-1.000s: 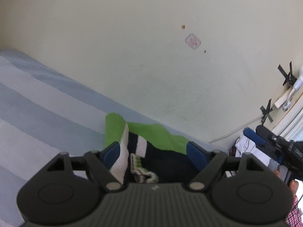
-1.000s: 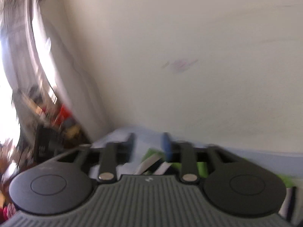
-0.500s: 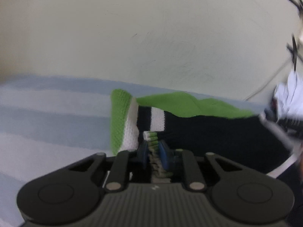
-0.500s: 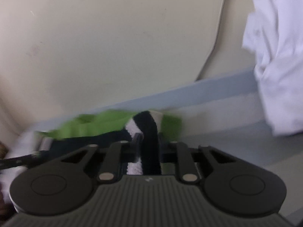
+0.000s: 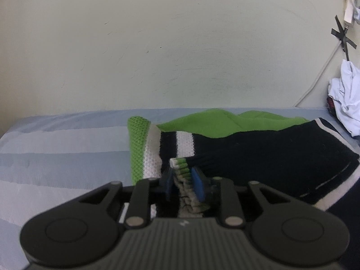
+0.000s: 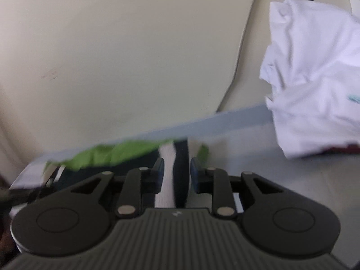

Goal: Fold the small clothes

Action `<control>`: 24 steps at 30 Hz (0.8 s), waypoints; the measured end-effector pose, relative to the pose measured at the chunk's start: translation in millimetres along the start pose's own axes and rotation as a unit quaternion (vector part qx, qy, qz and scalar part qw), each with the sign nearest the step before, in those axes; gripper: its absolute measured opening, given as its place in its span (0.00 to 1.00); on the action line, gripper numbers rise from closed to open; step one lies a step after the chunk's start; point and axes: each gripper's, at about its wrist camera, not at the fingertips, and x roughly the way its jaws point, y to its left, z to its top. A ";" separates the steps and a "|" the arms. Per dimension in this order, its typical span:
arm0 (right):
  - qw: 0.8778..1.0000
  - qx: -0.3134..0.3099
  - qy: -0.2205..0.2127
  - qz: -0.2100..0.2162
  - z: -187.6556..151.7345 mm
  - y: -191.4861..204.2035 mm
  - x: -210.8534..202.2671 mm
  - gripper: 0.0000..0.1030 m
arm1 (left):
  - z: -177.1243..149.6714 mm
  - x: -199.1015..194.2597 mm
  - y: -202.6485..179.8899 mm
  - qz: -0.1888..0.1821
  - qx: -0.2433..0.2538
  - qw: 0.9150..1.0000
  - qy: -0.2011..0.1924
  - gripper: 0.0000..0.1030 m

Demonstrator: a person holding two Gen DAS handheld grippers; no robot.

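Observation:
A small knitted sweater (image 5: 270, 153) in black, white and green lies spread on the striped blue bedsheet (image 5: 56, 146). My left gripper (image 5: 183, 180) sits at its near edge. The ribbed sleeve cuff (image 5: 180, 164) stands between the blue pads, and the jaws are opening, loose around it. In the right wrist view the same sweater (image 6: 112, 153) shows blurred. My right gripper (image 6: 176, 171) straddles its black-and-white striped band (image 6: 173, 157). Those jaws are opening too, with a small gap beside the cloth.
A crumpled white garment (image 6: 315, 90) is heaped on the bed to the right, also seen at the edge as a white pile (image 5: 346, 103). The pale wall (image 5: 180, 56) rises right behind the bed, with a cable (image 5: 315, 83) and tape on it.
The left gripper went from wide open to pinched on the cuff, then loosened, and the view rolled level. The right gripper swung over to the sweater's striped band, narrowed on it, then widened.

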 end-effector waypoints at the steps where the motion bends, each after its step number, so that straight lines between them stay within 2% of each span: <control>1: 1.000 -0.001 0.004 0.004 -6.5 -6.1 -9.0 0.30 | -1.2 -2.1 -0.3 -0.006 0.002 1.000 0.001 0.29; 2: 1.000 -0.001 0.010 0.010 -17.4 0.8 -8.8 0.32 | -1.9 -4.4 0.1 -0.012 0.004 1.000 0.003 0.34; 4: 0.999 0.007 0.030 0.027 -41.9 -4.3 -34.5 0.32 | -2.6 -7.4 0.3 -0.019 0.002 1.000 0.009 0.38; 7: 0.996 0.005 0.069 0.050 -80.1 -5.1 -60.7 0.32 | -8.2 -23.8 -4.6 -0.011 0.000 1.000 0.019 0.41; 8: 0.997 -0.005 0.059 0.056 -92.7 -3.7 -75.7 0.32 | -12.8 -34.8 -5.8 -0.011 -0.003 1.000 0.023 0.47; 11: 0.996 -0.051 0.053 0.057 -115.8 4.7 -95.1 0.32 | -33.3 -71.9 -4.5 -0.016 -0.003 0.999 0.033 0.49; 14: 0.991 -0.095 0.060 0.066 -126.6 14.9 -109.2 0.32 | -68.8 -118.8 -1.4 -0.004 -0.007 0.999 0.038 0.49; 17: 0.987 -0.123 0.070 0.075 -133.3 16.7 -120.0 0.32 | -107.8 -159.8 1.7 -0.018 -0.033 0.997 0.060 0.51; 21: 0.985 -0.089 0.093 0.117 -137.1 -2.5 -133.6 0.32 | -151.2 -203.3 -2.2 -0.033 -0.063 0.995 0.073 0.59; 24: 0.980 -0.057 0.106 0.157 -139.3 -15.5 -145.4 0.32 | -174.5 -222.7 -1.9 -0.055 -0.102 0.989 0.093 0.63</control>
